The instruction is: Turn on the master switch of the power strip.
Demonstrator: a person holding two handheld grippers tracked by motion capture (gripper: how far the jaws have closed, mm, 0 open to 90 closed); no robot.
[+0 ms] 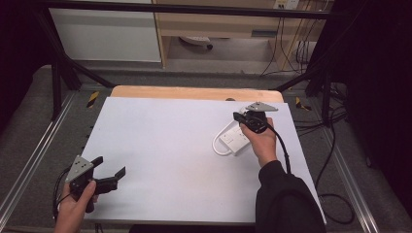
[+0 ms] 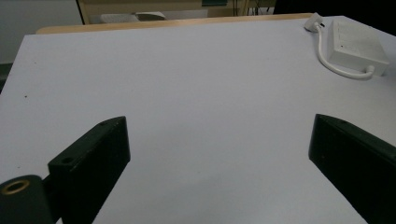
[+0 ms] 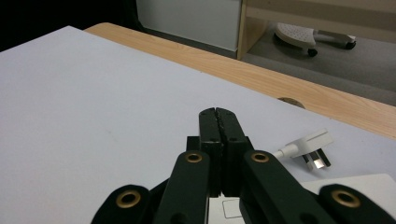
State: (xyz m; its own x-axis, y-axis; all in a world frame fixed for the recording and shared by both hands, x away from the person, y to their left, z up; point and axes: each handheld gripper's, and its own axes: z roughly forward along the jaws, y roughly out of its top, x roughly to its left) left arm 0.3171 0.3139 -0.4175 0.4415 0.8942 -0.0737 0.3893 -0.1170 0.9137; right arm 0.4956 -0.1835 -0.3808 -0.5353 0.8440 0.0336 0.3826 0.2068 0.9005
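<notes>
Currently the right gripper (image 1: 241,118) hovers with jaws pressed together, empty, over the white power strip (image 1: 235,138) on the counter's (image 1: 160,145) right side; the left gripper (image 1: 111,166) gapes wide, empty.

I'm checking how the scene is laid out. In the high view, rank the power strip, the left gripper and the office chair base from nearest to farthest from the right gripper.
1. Power strip: on the white sheet, right below the right gripper.
2. Left gripper: across the sheet, near-left corner.
3. Office chair base: on the floor beyond the table, under the desk.
</notes>
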